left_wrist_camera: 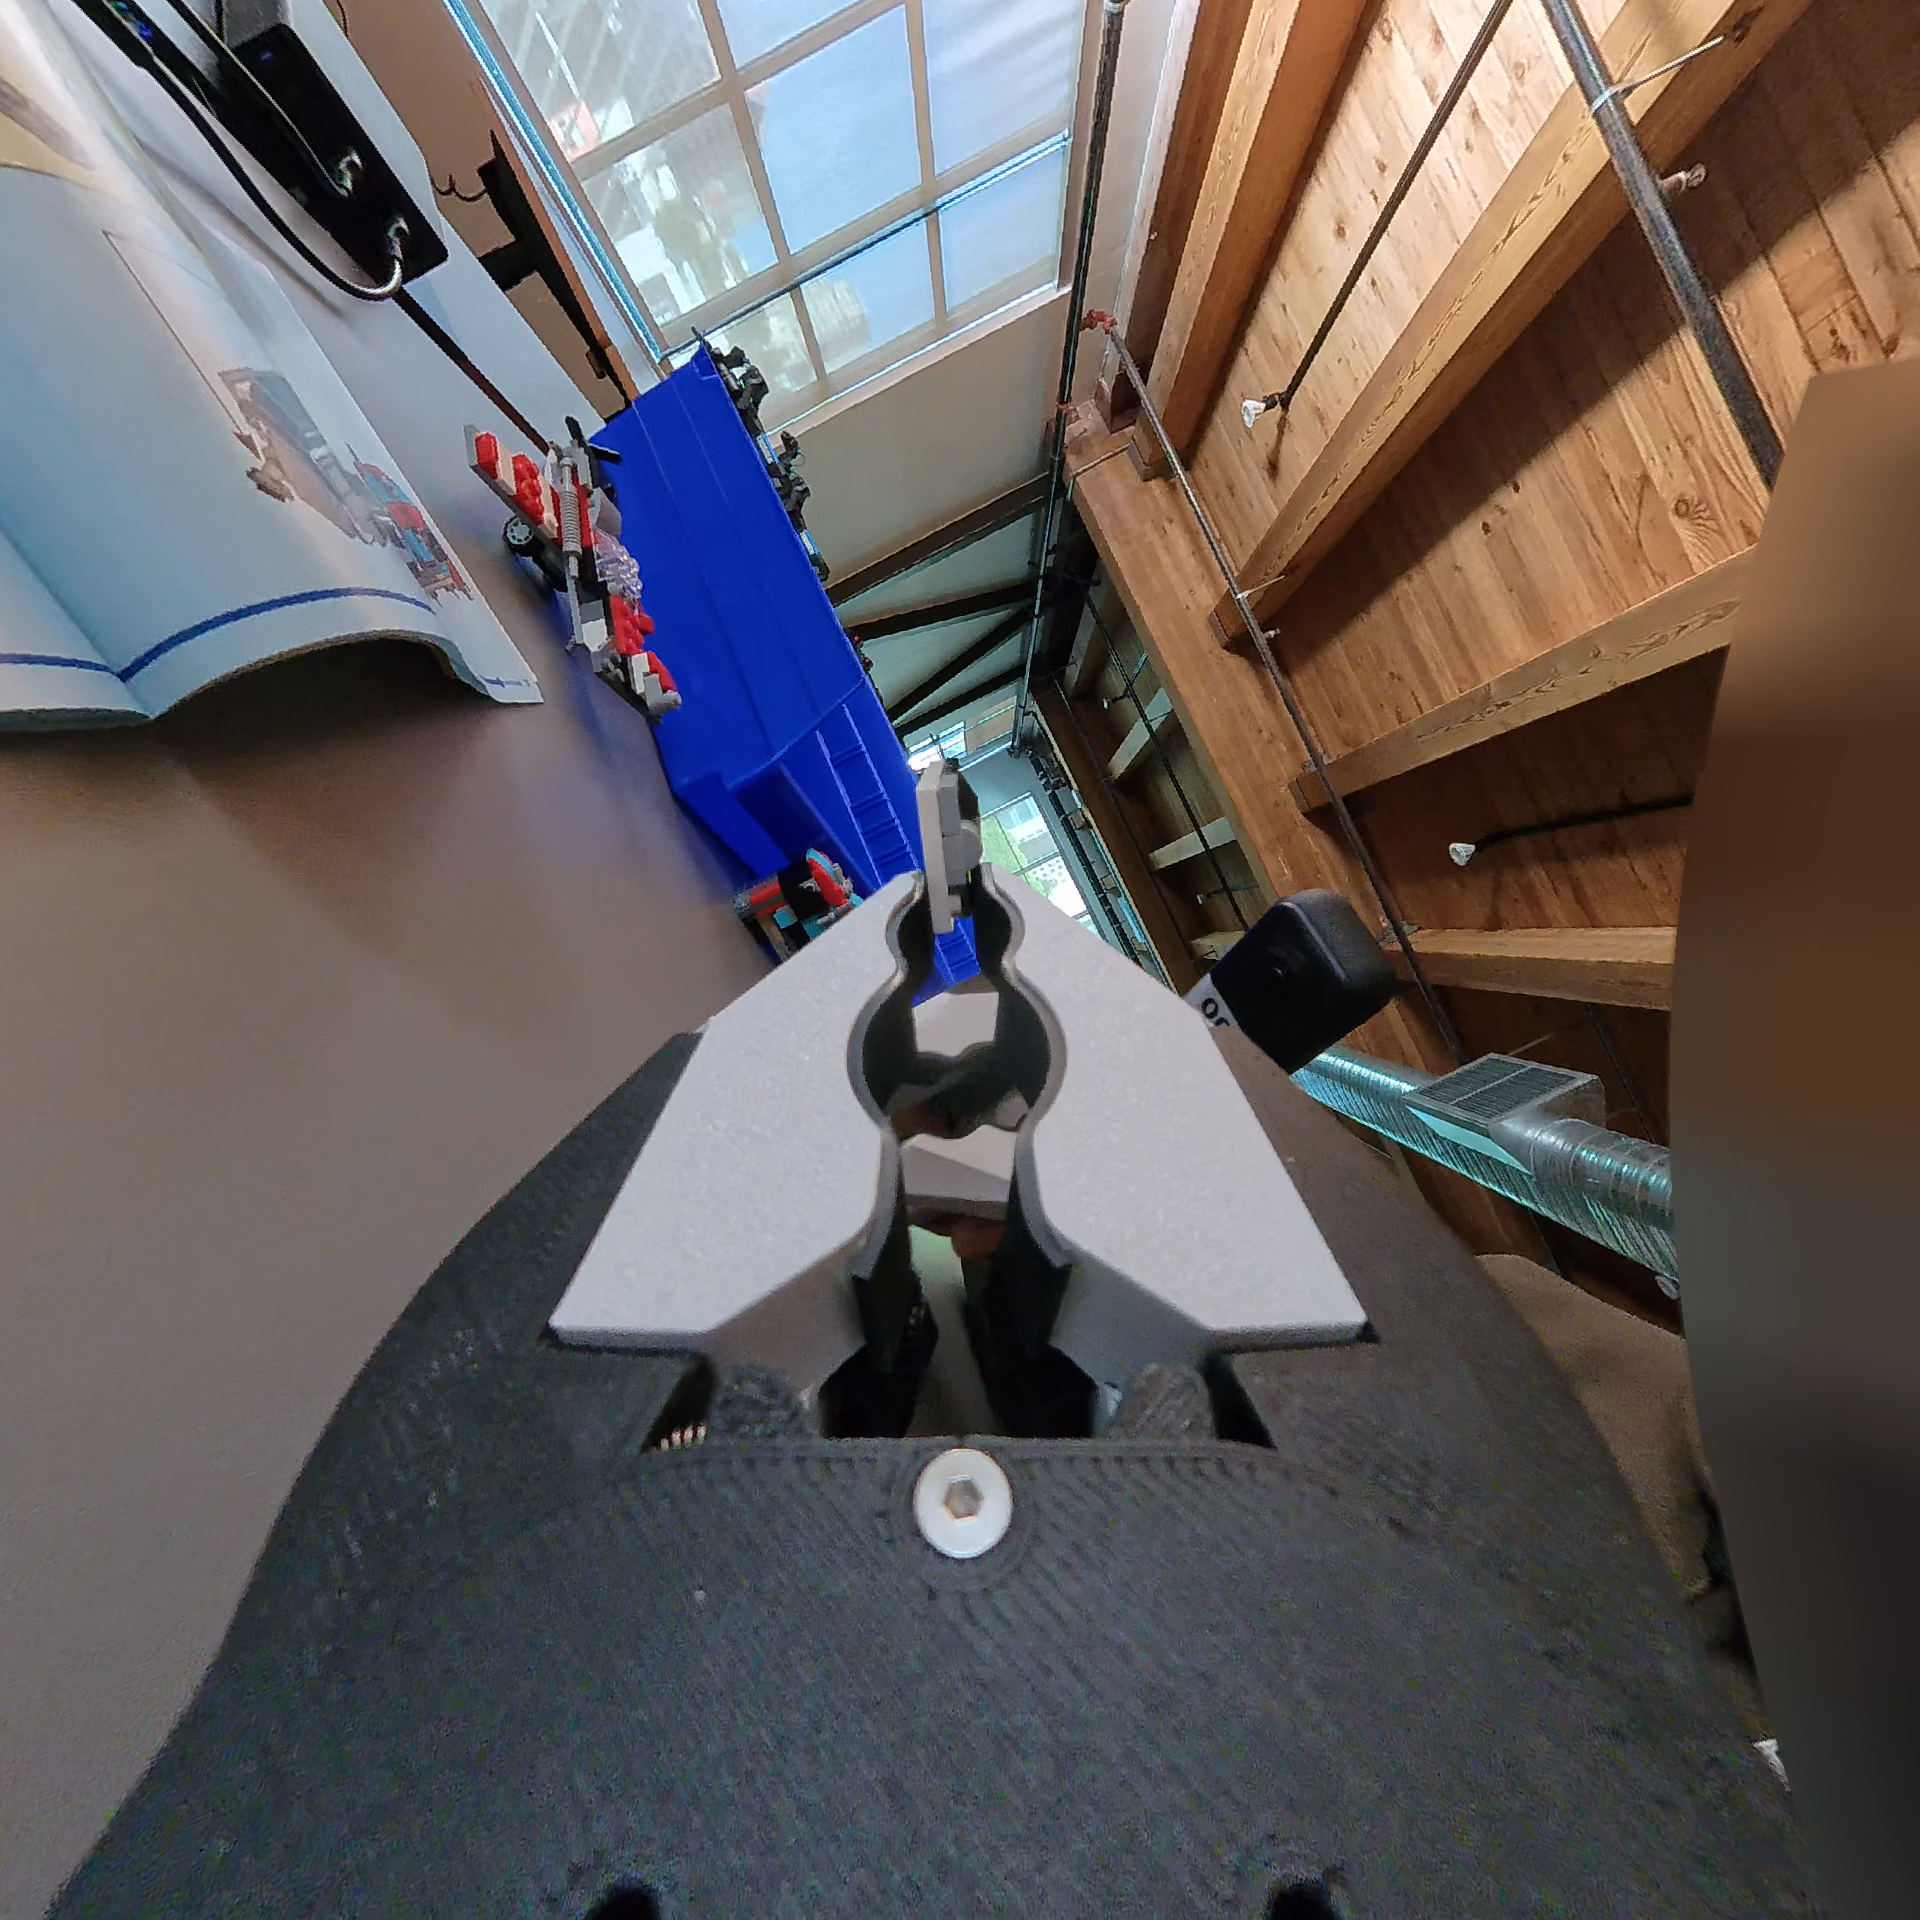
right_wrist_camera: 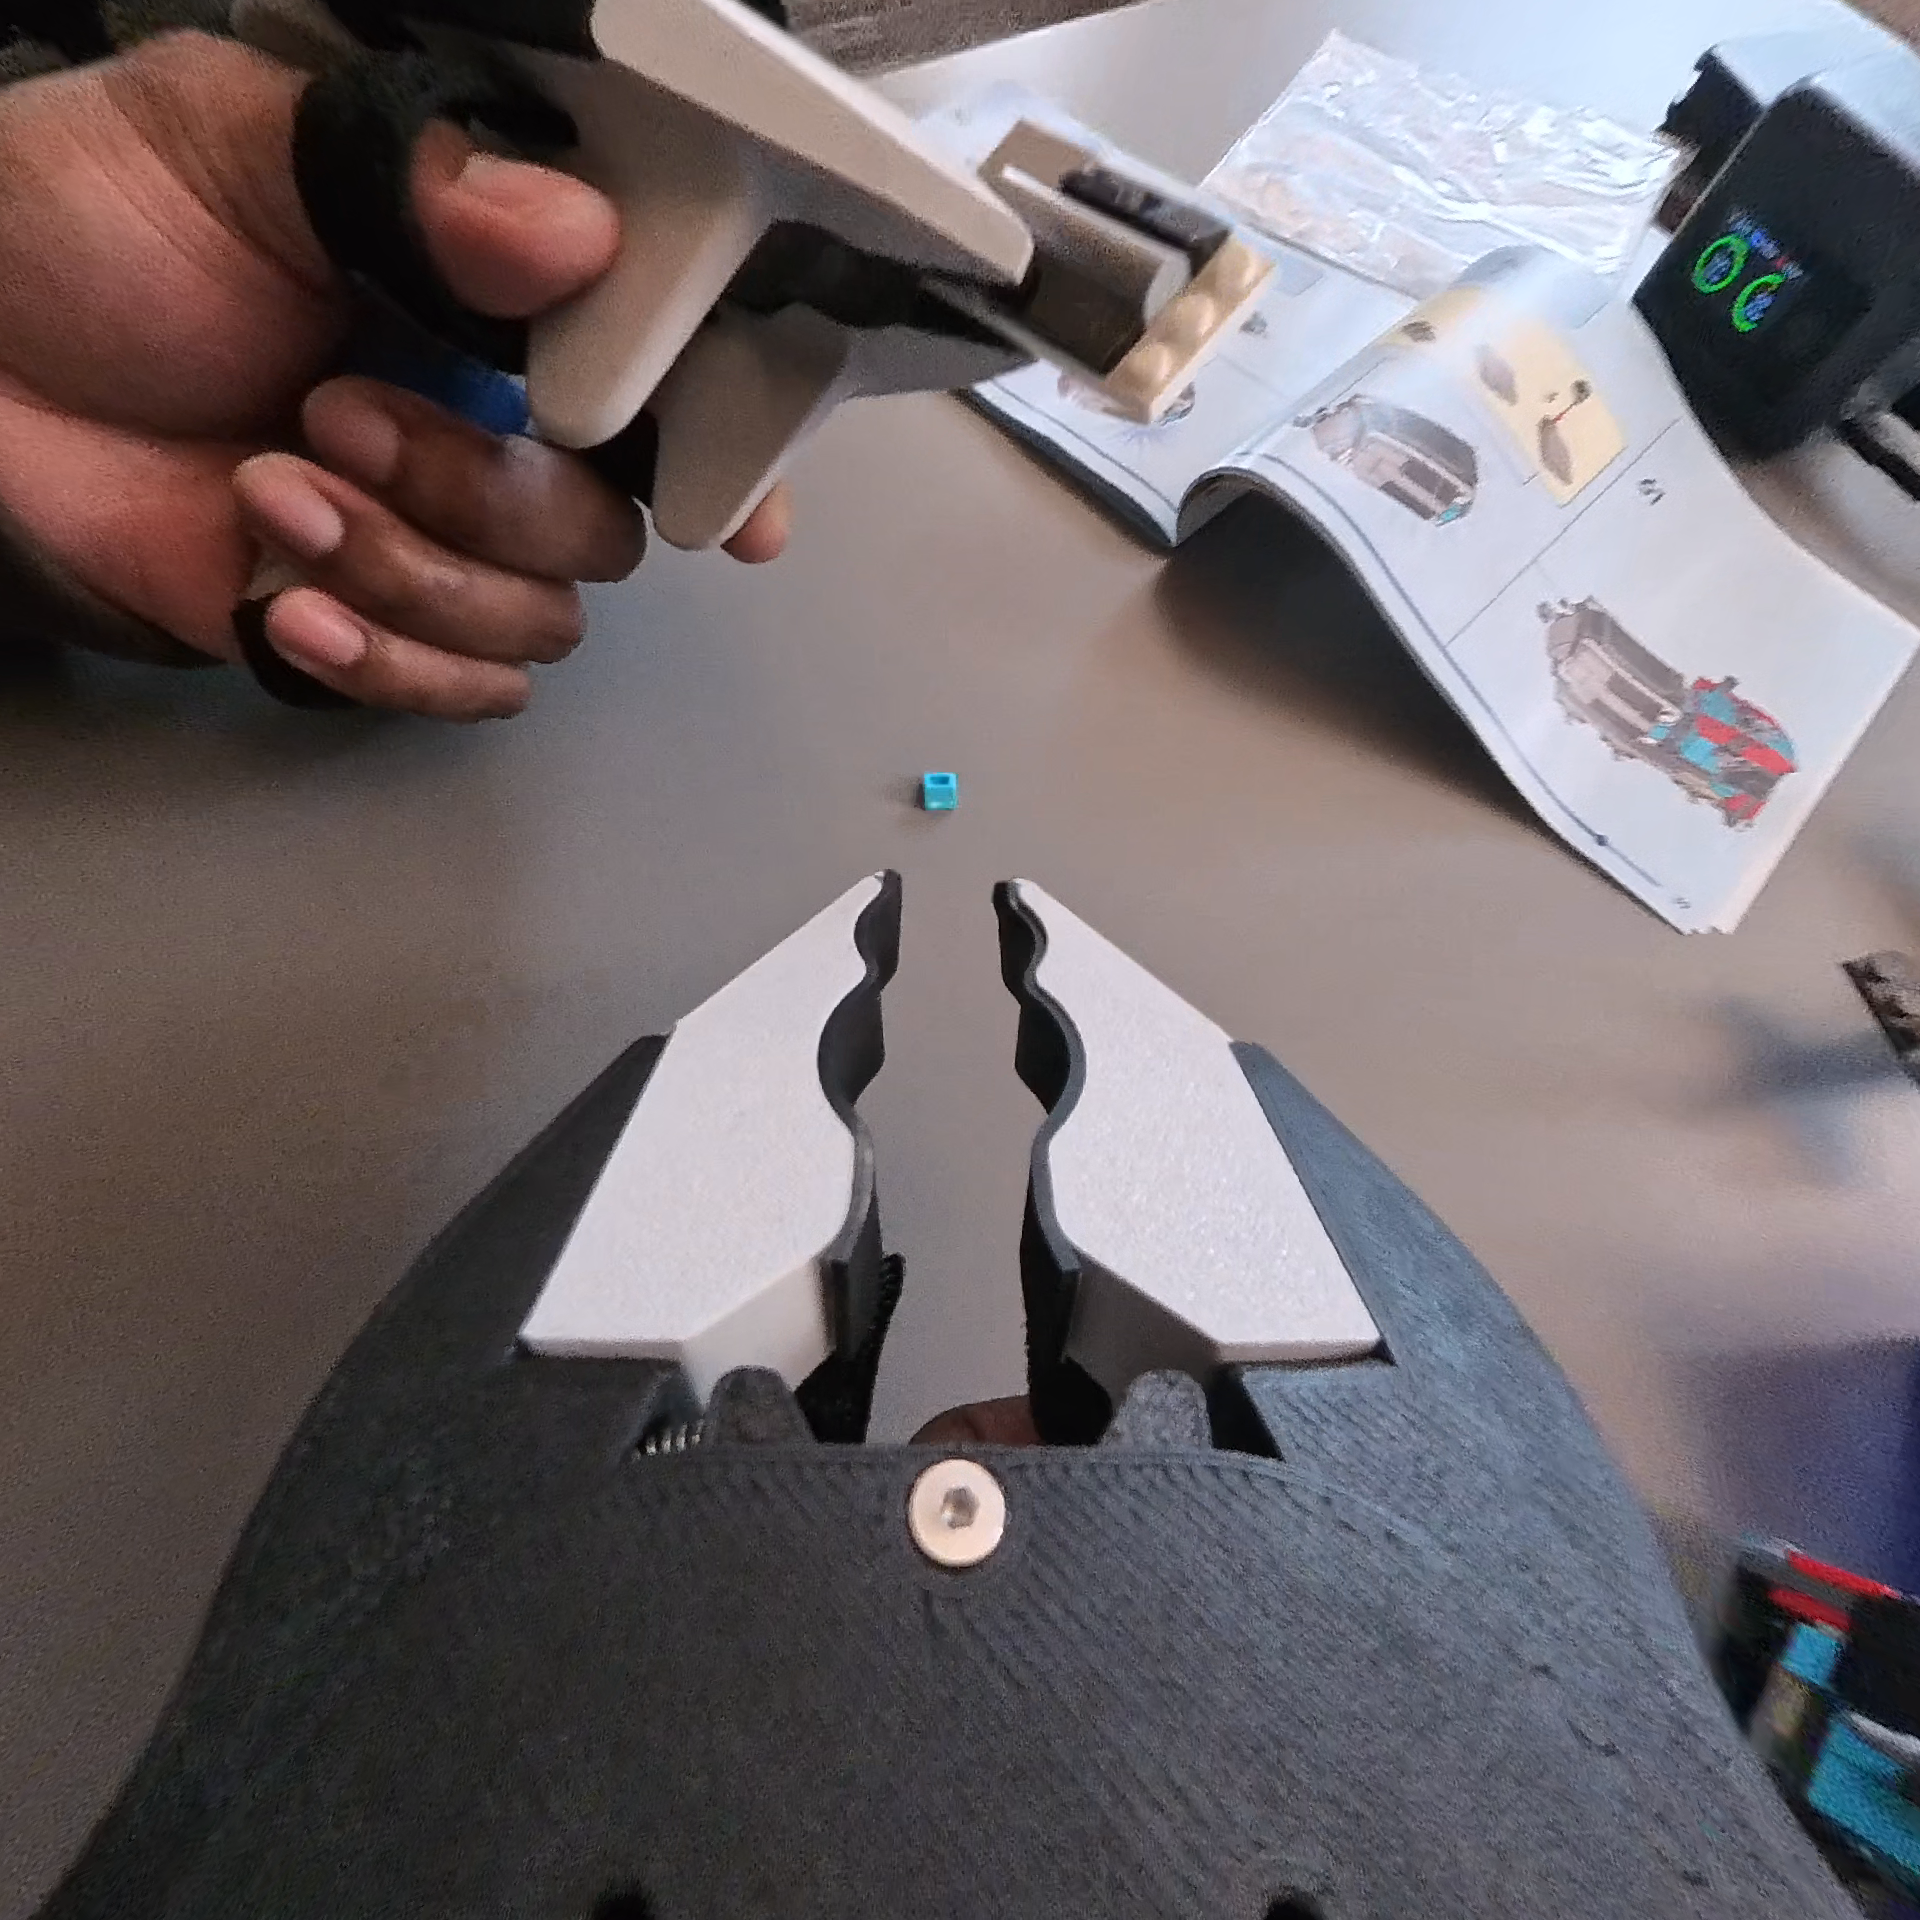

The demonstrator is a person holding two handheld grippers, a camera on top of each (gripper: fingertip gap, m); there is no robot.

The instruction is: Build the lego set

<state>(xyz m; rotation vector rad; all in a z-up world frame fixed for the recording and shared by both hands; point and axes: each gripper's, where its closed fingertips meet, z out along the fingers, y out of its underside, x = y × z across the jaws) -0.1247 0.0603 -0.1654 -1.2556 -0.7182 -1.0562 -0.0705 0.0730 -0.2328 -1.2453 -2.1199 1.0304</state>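
At the centre of the smooth brown table (right_wrist_camera: 312, 987) (timber ceiling (left_wrist_camera: 1455, 416) overhead), a tiny turquoise cube (right_wrist_camera: 939, 791) lies just beyond the right gripper's (right_wrist_camera: 943, 883) parted, bare jaws, while the left gripper (left_wrist_camera: 951, 894) pinches a flat studded grey brick plate (left_wrist_camera: 943, 831).

Daylight is admitted through a large paned window (left_wrist_camera: 810, 187); the grey table (right_wrist_camera: 312, 935) is evenly lit, with soft shadows. Strong wide-angle bending is seen at the edges. The hand (right_wrist_camera: 260, 395) and the right view's corners are motion-blurred.
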